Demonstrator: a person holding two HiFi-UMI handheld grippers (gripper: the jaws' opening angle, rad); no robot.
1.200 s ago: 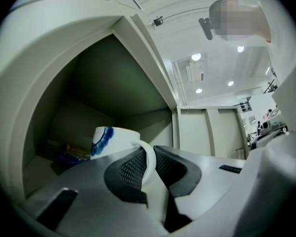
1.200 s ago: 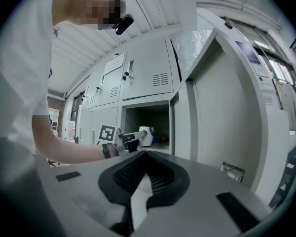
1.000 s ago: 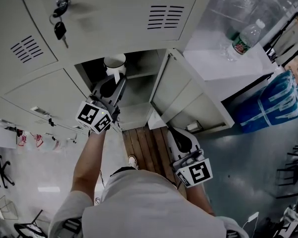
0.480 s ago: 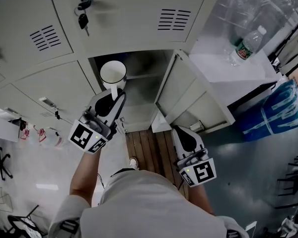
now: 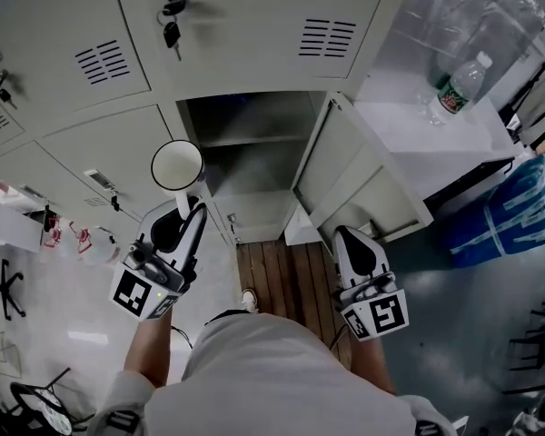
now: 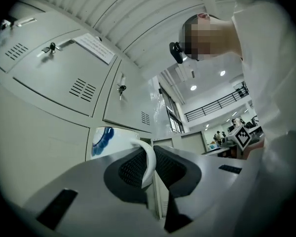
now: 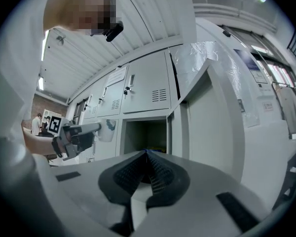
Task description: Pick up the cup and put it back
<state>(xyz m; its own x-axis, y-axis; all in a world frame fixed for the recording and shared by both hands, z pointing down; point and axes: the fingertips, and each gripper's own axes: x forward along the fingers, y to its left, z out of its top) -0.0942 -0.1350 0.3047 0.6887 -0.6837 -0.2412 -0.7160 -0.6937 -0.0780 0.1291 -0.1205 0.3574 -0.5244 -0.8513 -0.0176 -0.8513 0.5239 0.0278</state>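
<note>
A white cup (image 5: 177,165) with a blue mark on its side (image 6: 111,140) hangs in the air in front of the lockers, left of the open compartment (image 5: 254,148). My left gripper (image 5: 186,209) is shut on the cup's handle (image 6: 149,158), which sits pinched between the two dark pads. In the right gripper view the cup (image 7: 107,130) shows at the left, held out from the locker fronts. My right gripper (image 5: 354,243) hangs lower right by the open locker door (image 5: 359,180), its jaws shut with nothing between them (image 7: 147,168).
Grey locker doors (image 5: 64,62) with vents and hanging keys (image 5: 172,27) surround the open compartment. A white cabinet top (image 5: 436,139) at the right carries a plastic bottle (image 5: 461,84). Wooden floor boards (image 5: 277,275) lie below. Blue bundles (image 5: 513,207) sit far right.
My left gripper has drawn the cup out of the open compartment and away to the left, in front of the closed locker doors. The right gripper has barely shifted.
</note>
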